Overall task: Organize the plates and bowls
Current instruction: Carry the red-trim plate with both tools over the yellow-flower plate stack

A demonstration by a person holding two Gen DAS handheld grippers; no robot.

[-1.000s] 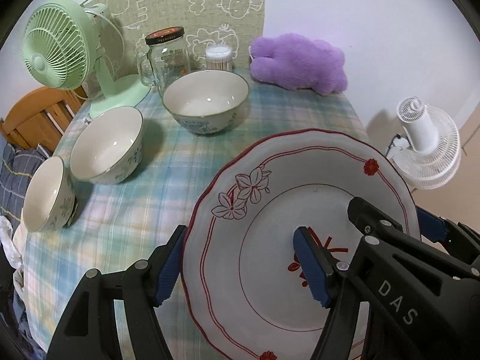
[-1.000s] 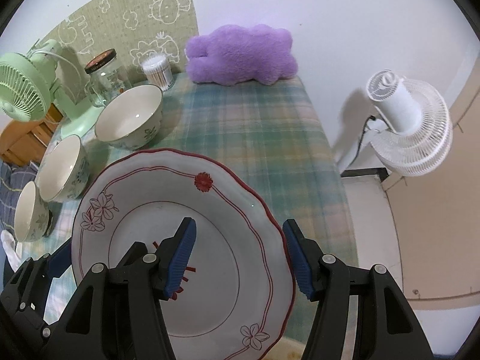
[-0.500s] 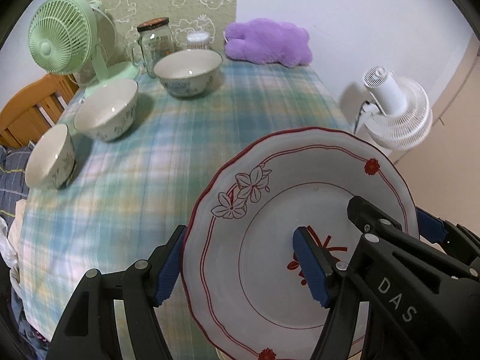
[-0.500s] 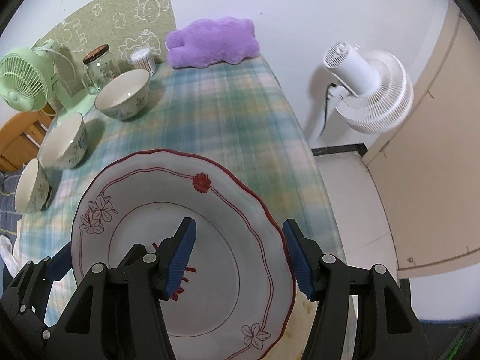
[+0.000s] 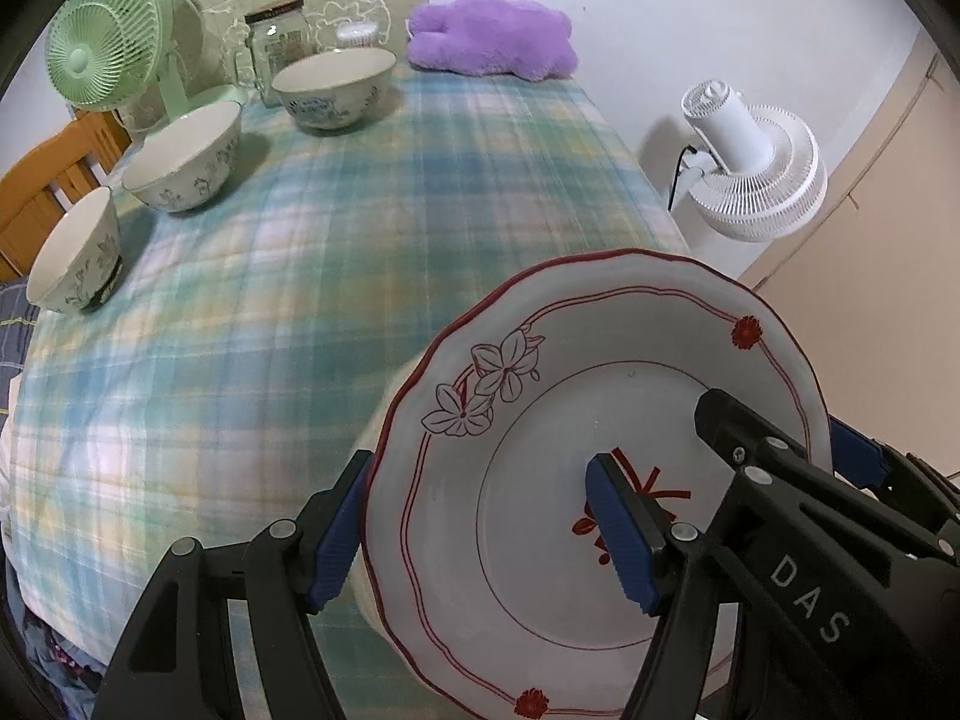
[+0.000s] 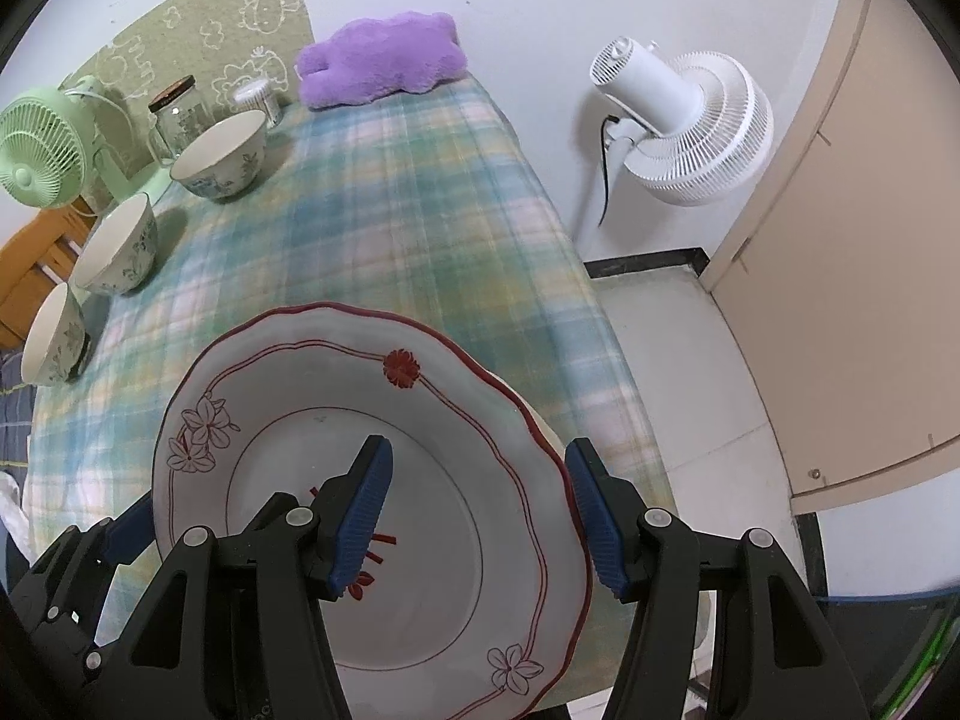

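Note:
A white plate with red rim and flower drawings (image 5: 576, 420) (image 6: 336, 414) is held between both grippers above the near right corner of the table. My left gripper (image 5: 480, 534) is shut on its left rim, my right gripper (image 6: 480, 510) on its right rim. Under the plate, the edge of another light dish (image 6: 543, 426) shows. Three white floral bowls stand along the left side: a big one (image 5: 333, 87) (image 6: 222, 156) at the back, a middle one (image 5: 183, 156) (image 6: 117, 252), and a small one (image 5: 72, 258) (image 6: 54, 336) nearest.
The table has a green plaid cloth (image 5: 360, 228). At its back stand a green fan (image 5: 114, 42), a glass jar (image 5: 276, 36), a cotton swab tub (image 6: 255, 96) and a purple plush (image 5: 492, 36). A white fan (image 6: 678, 120) stands on the floor right; a wooden chair (image 5: 48, 180) left.
Both grippers have pulled back and up together with the plate. The bowls and the table's back look farther away. The grips on the plate are unchanged.

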